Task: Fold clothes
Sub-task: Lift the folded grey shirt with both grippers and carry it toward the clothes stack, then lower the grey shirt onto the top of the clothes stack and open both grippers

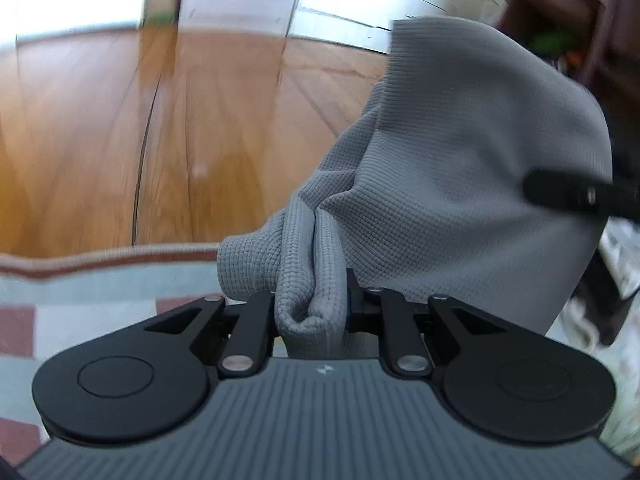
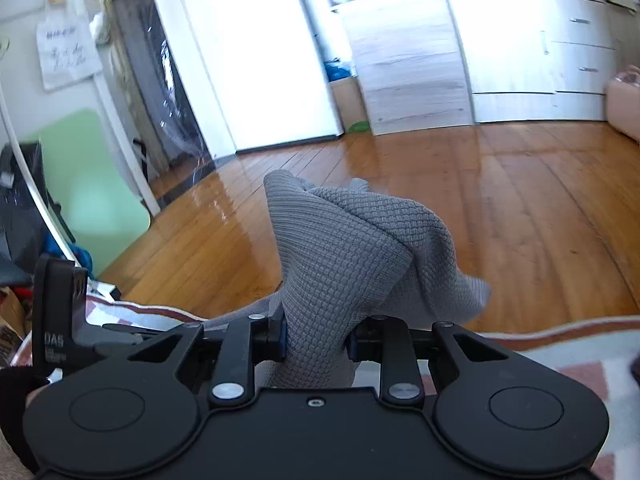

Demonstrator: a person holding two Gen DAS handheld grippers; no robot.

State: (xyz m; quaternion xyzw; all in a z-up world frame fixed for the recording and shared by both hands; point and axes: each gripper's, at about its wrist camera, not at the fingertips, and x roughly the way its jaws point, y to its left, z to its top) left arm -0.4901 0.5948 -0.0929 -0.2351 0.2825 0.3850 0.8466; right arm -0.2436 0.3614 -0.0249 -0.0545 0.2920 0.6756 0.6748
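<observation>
Fingers: my left gripper (image 1: 310, 312) and right gripper (image 2: 316, 344), 2 units, each clamp a bunched fold of 1 grey waffle-knit cloth garment (image 1: 460, 184), raised above the glossy wooden plank floor (image 2: 500, 208).

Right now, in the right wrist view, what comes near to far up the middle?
Right hand-held gripper shut on the grey knit garment → wooden floor → white cabinets.

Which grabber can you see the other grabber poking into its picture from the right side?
The left gripper: the other one's black finger pokes against the grey cloth there.
</observation>
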